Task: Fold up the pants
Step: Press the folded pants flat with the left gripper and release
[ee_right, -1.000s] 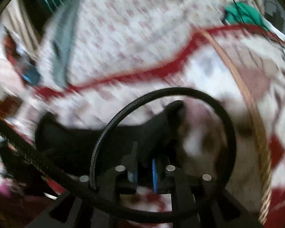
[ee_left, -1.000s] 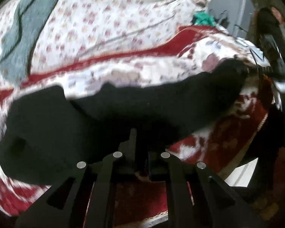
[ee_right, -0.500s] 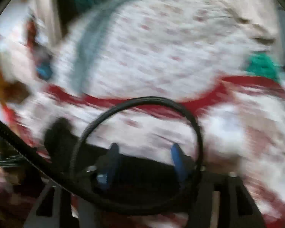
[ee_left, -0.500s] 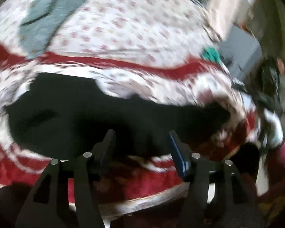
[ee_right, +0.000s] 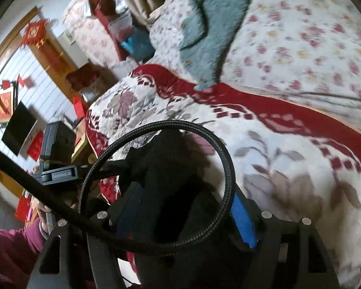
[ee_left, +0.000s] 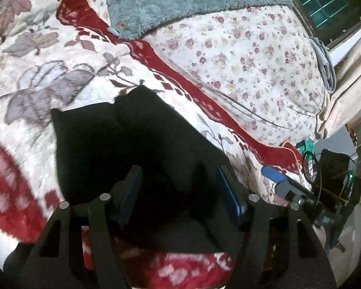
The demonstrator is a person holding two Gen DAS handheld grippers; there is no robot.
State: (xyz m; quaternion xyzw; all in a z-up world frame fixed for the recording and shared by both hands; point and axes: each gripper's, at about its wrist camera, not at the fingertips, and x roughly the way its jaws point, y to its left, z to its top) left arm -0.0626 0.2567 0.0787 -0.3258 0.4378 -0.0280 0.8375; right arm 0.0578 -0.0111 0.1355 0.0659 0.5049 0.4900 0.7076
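where a second ago both claws were pinched shut on the black pants (ee_left: 122, 149), the left claw (ee_left: 180, 192) and right claw (ee_right: 185, 207) now have their jaws opening, pads off the cloth, nothing gripped. the pants lie released in a folded heap on the bed's red-and-white quilt (ee_left: 48, 72), beneath both claws.

My black pants (ee_left: 122, 149), folded into a thick dark bundle, lying flat on the red-and-white floral quilt (ee_left: 48, 55), one corner peaking toward twelve o'clock
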